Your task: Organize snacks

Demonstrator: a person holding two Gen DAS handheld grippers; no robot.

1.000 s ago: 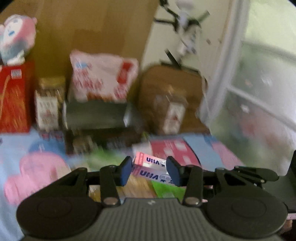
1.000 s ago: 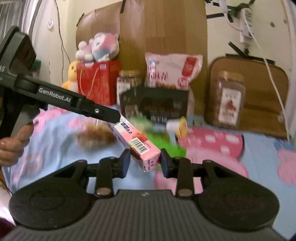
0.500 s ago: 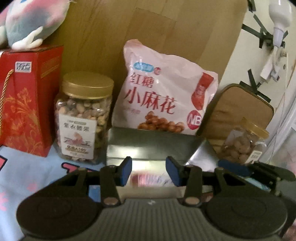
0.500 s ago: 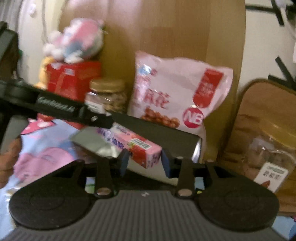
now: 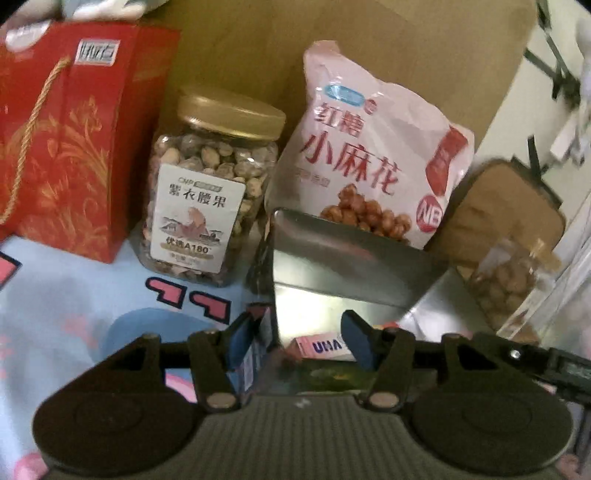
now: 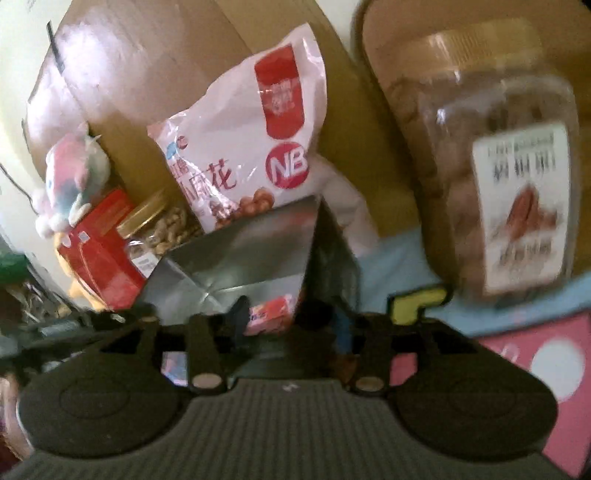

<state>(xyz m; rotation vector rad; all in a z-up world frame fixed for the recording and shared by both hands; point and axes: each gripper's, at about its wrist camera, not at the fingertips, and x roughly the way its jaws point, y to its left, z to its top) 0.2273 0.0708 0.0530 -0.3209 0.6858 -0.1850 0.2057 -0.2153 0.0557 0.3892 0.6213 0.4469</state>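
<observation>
1. The metal box serves as landmark; in the left wrist view its floor is mostly hidden behind the left gripper, whose jaws are opening.
2. Inside the box, the pink UHA pack shows only one end; the rest sits behind a fingertip.
3. Right of the box in the right wrist view, the nut jar is blurred, its label unreadable.
4. Left of the box, the plush toy is cut off by the top edge.
5. In the right wrist view the pink pack in the box is blurred, partly hidden by the right gripper, jaws opening.
</observation>
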